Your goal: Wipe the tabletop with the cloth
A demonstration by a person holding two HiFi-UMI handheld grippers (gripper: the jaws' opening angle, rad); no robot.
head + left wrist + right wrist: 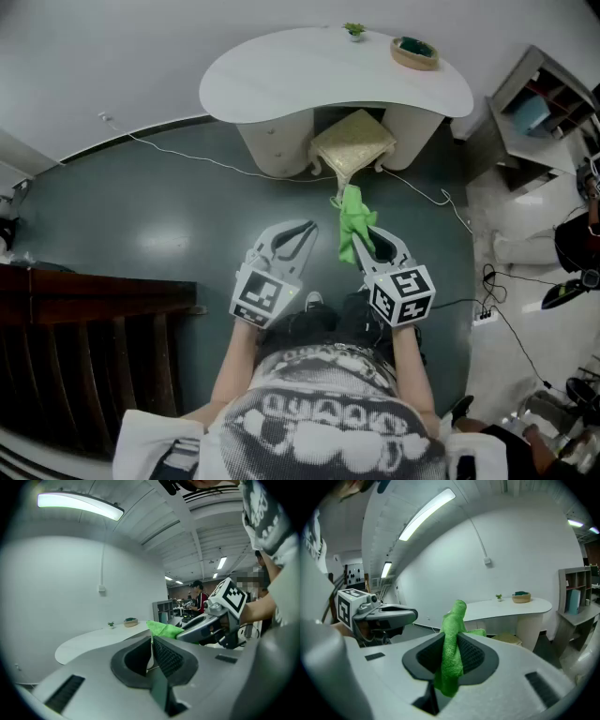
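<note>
A green cloth (352,223) hangs pinched in my right gripper (368,237), well short of the white curved tabletop (309,75) ahead. In the right gripper view the cloth (452,644) stands up between the shut jaws of the right gripper (451,651), with the tabletop (511,607) beyond. My left gripper (298,234) is held beside it over the floor, jaws closed with nothing between them. In the left gripper view the left gripper (152,641) is shut and empty, and the cloth (164,629) shows to its right.
A beige cushioned stool (352,142) is tucked under the table's front. A small plant (354,31) and a wicker bowl (414,52) sit on the tabletop's far side. A white cable (216,162) trails on the dark floor. Shelving (539,103) stands at right, dark wooden furniture (84,309) at left.
</note>
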